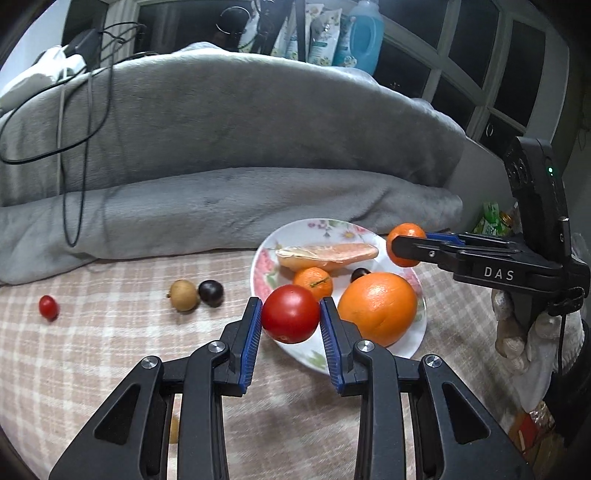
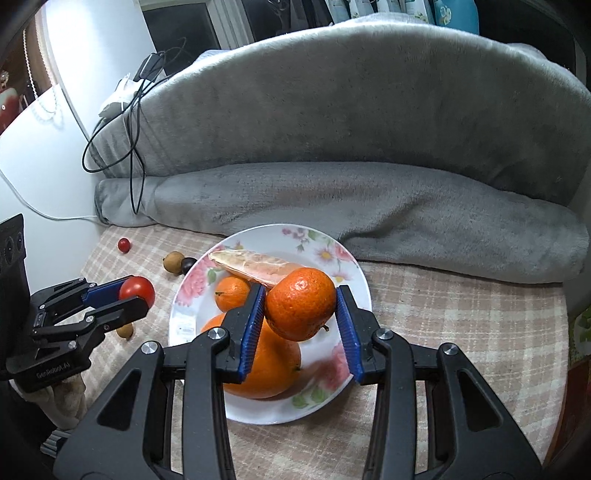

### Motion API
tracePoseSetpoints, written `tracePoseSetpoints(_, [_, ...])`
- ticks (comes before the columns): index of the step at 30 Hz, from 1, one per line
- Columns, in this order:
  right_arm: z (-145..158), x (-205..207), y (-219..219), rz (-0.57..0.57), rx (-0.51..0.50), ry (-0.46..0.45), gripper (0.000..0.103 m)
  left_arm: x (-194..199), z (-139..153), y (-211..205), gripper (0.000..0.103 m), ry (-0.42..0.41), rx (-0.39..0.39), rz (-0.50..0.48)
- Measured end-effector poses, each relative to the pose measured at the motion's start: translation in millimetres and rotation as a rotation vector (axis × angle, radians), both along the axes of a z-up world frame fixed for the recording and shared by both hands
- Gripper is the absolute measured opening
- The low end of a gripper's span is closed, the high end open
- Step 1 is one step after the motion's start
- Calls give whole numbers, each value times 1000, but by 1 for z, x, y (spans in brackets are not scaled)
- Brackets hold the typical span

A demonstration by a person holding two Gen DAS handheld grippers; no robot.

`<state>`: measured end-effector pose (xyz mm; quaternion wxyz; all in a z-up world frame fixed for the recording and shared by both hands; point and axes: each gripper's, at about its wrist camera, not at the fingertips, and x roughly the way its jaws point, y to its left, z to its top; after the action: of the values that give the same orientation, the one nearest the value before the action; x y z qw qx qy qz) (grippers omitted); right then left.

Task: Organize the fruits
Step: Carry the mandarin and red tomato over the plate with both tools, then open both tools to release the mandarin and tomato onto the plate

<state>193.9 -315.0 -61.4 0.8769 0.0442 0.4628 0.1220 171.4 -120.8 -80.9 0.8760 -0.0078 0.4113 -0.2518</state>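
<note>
My left gripper (image 1: pixel 291 320) is shut on a red tomato (image 1: pixel 290 314) and holds it at the near left rim of a floral plate (image 1: pixel 317 226). My right gripper (image 2: pixel 301 306) is shut on a mandarin (image 2: pixel 300 303) and holds it above the plate (image 2: pixel 258 236). On the plate lie a large orange (image 1: pixel 377 308), a small mandarin (image 1: pixel 313 282), a pomelo wedge (image 1: pixel 327 254) and a dark grape (image 1: pixel 360 274). On the checked cloth to the left lie a longan (image 1: pixel 183 295), a dark grape (image 1: pixel 211 293) and a cherry tomato (image 1: pixel 48 307).
A grey folded blanket (image 1: pixel 229 147) lies behind the plate, with black cables (image 1: pixel 74 122) over its left end. Another longan (image 2: pixel 125 330) lies under the left gripper. Bottles (image 1: pixel 364 35) stand on the sill behind. The bed edge runs along the right.
</note>
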Motion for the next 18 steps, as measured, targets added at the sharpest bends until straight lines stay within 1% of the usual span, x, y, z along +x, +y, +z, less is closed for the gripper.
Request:
tracePoseSetpoints(7, [-8, 5, -3, -5, 16, 17, 41, 5, -5, -11, 30, 11, 8, -15])
tracePoseSetpoints(18, [-8, 6, -5, -13, 32, 20, 41, 7, -5, -19, 30, 5, 12, -39])
